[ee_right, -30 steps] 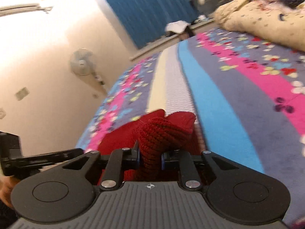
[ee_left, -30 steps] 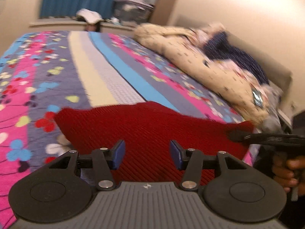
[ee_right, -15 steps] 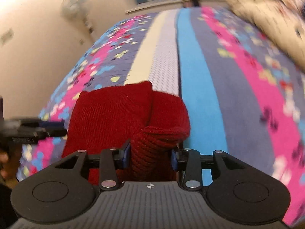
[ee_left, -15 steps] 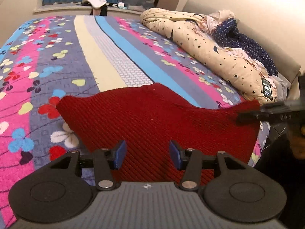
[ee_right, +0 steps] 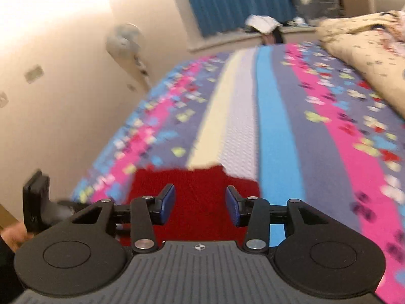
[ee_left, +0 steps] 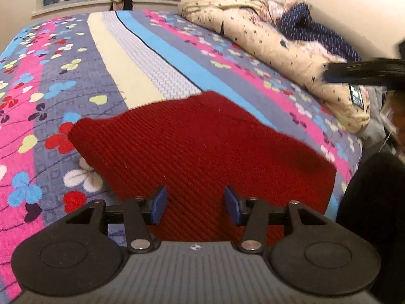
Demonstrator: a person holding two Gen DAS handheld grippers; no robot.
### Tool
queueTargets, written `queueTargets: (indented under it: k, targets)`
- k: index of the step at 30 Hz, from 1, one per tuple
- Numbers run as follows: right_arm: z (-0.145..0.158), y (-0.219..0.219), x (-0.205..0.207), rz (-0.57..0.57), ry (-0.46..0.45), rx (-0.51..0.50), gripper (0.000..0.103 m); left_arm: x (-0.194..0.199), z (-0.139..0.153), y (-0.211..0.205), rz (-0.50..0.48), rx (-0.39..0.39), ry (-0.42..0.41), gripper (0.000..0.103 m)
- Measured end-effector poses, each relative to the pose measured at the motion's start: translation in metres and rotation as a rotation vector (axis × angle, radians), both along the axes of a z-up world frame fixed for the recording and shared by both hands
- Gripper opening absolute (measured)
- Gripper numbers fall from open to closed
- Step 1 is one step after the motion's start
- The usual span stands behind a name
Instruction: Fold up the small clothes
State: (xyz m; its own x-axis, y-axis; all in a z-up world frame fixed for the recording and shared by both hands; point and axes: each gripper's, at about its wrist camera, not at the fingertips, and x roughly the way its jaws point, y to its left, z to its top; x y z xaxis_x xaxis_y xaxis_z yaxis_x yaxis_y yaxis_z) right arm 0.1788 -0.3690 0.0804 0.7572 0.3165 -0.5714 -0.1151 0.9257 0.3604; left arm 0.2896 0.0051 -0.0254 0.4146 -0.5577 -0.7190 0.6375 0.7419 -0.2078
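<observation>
Garment: a small red knitted garment [ee_left: 202, 152] is seen laid flat on the bed [ee_left: 45, 81], near its front edge, partly over the cream and grey stripes of the cover.
Shape: a broad, roughly rectangular patch is formed, with one rounded corner at the left and an uneven far edge; which kind of garment it is cannot be told.
Texture: fine diagonal ribs are visible across the knit; the surface looks matte and slightly fuzzy.
Handling: the piece is judged light, soft and limp, likely to sag and stretch when lifted; slipping is thought unlikely, since ribbed wool is gripped well by pads.
Where to take hold: corners or the near hem are judged best, pinched through the full thickness so that layers are not separated.
Left tool [ee_left: 195, 205]: held partly open just above the near part of the garment; nothing is pinched between its blue pads [ee_left: 159, 204].
Right tool [ee_right: 200, 206]: its jaws are opening, with red knit seen beyond them but nothing pressed between the pads; the view is blurred.
Bed cover: a plush fleece is shown, striped in pink, grey, blue and cream, with printed clover shapes.
Background: a cream star-print quilt [ee_left: 265, 38] is bunched along the right side, well apart from the garment; blue curtains [ee_right: 227, 0] are seen beyond.
</observation>
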Motion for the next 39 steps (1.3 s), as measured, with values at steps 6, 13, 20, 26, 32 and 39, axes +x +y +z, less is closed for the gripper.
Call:
queueTargets:
  k: [6,13,20,26,32,39]
  targets:
    - [-0.086,0.006,0.108,-0.001,0.179,0.071,0.059,0.004,-0.001,0.001,0.036,0.019,0.009,0.054]
    - [-0.128,-0.002,0.125,-0.032,0.232,0.246,0.019,0.006,-0.003,0.003,0.037,0.018,0.007,0.054]
    - [-0.086,-0.015,0.087,-0.079,0.009,0.309,0.014,0.002,0.004,-0.001,0.055,0.007,-0.034,0.054]
    - [-0.128,0.003,0.108,-0.104,0.226,0.033,0.025,0.006,-0.015,-0.005,0.064,0.084,0.019,0.057]
    - [-0.073,0.015,0.062,-0.07,-0.006,-0.125,0.028,-0.005,-0.002,-0.003,0.069,0.048,-0.026,0.055]
    - [-0.072,0.016,0.033,0.244,0.023,-0.072,0.039,-0.011,-0.011,-0.014,0.035,0.115,-0.032,0.058]
